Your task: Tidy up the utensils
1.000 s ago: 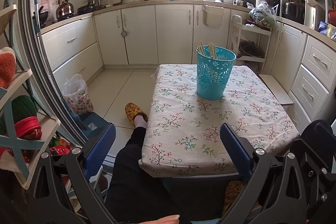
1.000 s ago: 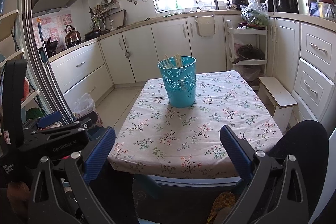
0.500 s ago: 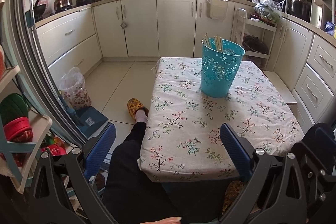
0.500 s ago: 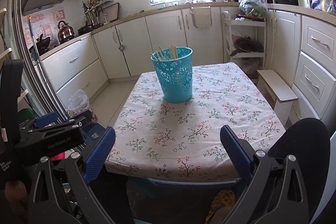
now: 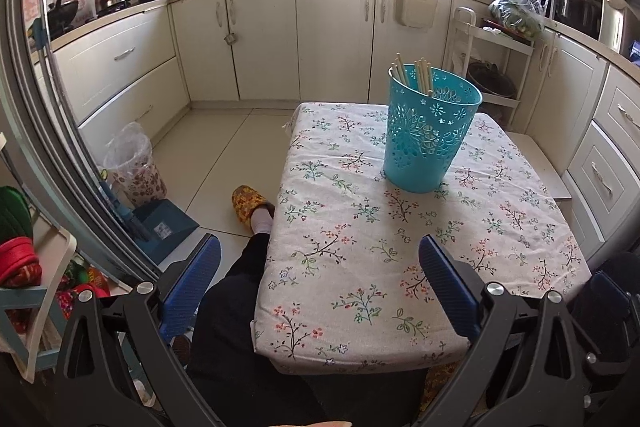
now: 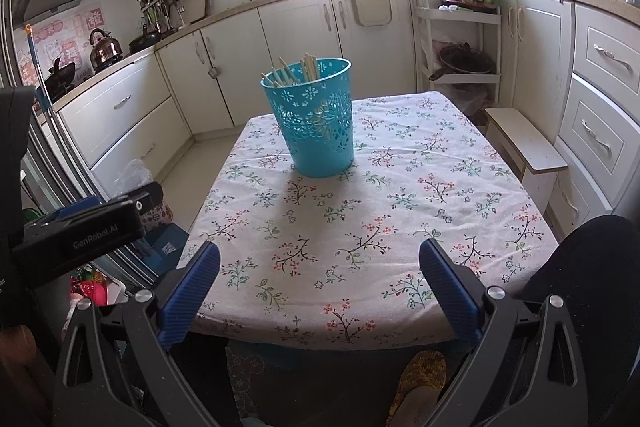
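Note:
A teal perforated bin [image 5: 430, 135] [image 6: 314, 123] stands upright on the far half of a small table with a floral cloth [image 5: 360, 247] [image 6: 380, 211]. Several pale wooden chopsticks [image 5: 416, 73] [image 6: 298, 69] stick out of its top. My left gripper [image 5: 320, 287] hovers open over the table's near left corner, well short of the bin, nothing between its blue pads [image 5: 192, 283]. My right gripper [image 6: 320, 287] is open too, above the near edge, empty. The left gripper's black body [image 6: 80, 239] shows at the left of the right wrist view.
A person's dark trouser leg [image 5: 240, 307] and yellow slipper [image 5: 246, 203] lie left of the table. A lined waste bin [image 5: 134, 163] and blue dustpan [image 5: 164, 223] sit on the floor. A white step stool [image 6: 528, 155] stands right of the table. Cream cabinets [image 5: 336, 39] ring the room.
Both grippers have risen and tilted down a little, so the table and bin sit lower and nearer in view. Both stay open and empty. The bin has not moved.

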`<state>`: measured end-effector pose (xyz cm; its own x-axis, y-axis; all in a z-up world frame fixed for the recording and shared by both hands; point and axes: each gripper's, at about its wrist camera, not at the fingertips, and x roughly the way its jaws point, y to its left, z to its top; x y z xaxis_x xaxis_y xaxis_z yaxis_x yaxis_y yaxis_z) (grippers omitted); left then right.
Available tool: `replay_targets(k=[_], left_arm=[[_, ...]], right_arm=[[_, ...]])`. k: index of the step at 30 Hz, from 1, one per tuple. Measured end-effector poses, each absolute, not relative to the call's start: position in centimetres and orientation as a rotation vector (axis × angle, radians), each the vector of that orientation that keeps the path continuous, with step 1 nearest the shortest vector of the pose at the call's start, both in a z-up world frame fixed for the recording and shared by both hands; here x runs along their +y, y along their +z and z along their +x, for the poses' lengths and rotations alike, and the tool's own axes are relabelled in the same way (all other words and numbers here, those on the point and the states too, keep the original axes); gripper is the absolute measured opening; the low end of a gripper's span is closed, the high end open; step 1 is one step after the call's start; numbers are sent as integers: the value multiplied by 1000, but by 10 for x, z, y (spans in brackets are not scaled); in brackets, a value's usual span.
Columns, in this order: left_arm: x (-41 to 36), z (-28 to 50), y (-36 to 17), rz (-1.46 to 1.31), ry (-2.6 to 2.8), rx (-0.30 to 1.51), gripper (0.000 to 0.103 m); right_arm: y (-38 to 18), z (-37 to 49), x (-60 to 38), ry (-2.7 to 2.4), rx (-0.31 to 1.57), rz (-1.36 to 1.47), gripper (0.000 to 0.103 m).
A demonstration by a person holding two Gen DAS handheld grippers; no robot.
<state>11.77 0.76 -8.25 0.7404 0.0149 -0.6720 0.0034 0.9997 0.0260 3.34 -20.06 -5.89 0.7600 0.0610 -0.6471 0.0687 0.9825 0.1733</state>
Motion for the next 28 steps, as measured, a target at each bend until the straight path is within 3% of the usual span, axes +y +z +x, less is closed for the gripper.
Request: replay_targets(k=[16, 23, 28], left_arm=[[-21, 144, -85, 88, -1, 719, 95], [-25, 187, -105, 96, -19, 777, 95], [-19, 219, -128, 62, 10, 827, 95]], right_arm=[[-66, 57, -224, -22, 724, 242, 95], [-67, 112, -252, -67, 693, 186, 95], [-98, 170, -288, -140, 766, 154, 95]])
